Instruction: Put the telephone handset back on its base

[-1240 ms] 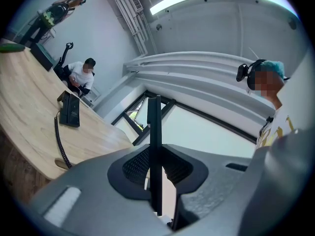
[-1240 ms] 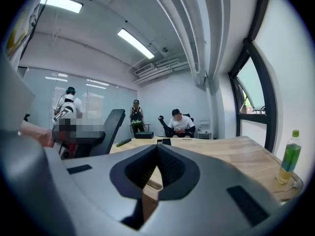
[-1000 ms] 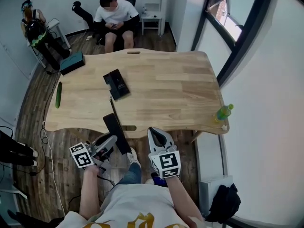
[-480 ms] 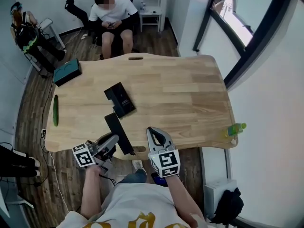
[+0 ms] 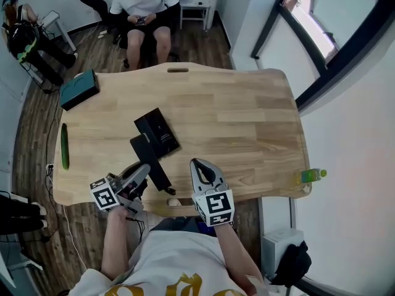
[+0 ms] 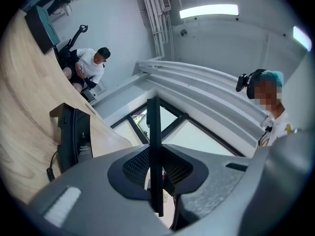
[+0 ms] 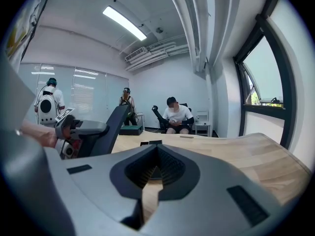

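over the table (image 5: 247, 122) near edge, left gripper (image 5: 141, 172) clamps the handset (image 5: 149, 158) just beside the base (image 5: 158, 130); seating it is what's left. right gripper (image 5: 199, 166) jaws together, empty.

Base (image 5: 159, 130) on table (image 5: 247, 122); handset (image 5: 150, 159) just before it; cucumber (image 5: 63, 145) left, bottle (image 5: 313, 176) right.

Floor: dark wood planks (image 5: 34, 103) ran round the table.
Table: a light wooden top (image 5: 247, 116) had rounded corners and a slot near its far edge.
Walls: plain white (image 5: 358, 134).
Window: dark-framed panes (image 5: 305, 14) lined the right side and let in daylight.
Light: a strip lamp (image 7: 124, 22) was lit on the ceiling.
Far end: a small white side table (image 5: 196, 8) stood by the wall, with a seated person (image 5: 141, 2) just beside it.
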A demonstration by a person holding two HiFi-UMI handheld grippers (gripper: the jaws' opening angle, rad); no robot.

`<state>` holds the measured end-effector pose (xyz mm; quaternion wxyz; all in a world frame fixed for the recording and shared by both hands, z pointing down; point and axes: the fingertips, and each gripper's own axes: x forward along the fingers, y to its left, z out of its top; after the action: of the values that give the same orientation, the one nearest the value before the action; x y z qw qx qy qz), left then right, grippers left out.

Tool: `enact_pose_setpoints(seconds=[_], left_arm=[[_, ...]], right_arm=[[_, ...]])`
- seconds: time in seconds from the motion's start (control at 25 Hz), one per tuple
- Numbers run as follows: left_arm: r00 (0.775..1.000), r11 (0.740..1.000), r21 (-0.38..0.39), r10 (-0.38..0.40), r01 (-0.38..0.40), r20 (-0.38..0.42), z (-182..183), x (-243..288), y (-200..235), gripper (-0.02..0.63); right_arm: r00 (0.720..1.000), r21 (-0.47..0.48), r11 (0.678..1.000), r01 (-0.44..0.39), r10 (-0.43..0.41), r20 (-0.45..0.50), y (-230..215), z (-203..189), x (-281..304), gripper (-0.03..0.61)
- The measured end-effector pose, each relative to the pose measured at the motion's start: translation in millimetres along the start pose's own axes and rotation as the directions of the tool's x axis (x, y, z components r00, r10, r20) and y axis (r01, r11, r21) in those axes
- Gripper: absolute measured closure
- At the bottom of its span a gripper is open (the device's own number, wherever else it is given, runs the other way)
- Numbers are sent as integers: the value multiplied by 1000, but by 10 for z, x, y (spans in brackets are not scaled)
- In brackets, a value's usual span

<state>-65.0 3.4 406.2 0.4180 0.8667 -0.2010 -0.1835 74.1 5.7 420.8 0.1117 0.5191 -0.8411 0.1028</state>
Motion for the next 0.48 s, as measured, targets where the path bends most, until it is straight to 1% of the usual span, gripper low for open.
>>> enact_pose_setpoints(seconds=[0.2, 0.48], left_arm=[[1000, 1000, -25, 13, -12, 14, 46, 40, 168, 541], [1000, 1000, -13, 12, -12, 6, 163, 186, 251, 541]], right_arm=[[1000, 8, 1000, 20, -20, -9, -99, -44, 44, 574], [1000, 22, 999, 26, -26, 5, -260, 27, 191, 574]])
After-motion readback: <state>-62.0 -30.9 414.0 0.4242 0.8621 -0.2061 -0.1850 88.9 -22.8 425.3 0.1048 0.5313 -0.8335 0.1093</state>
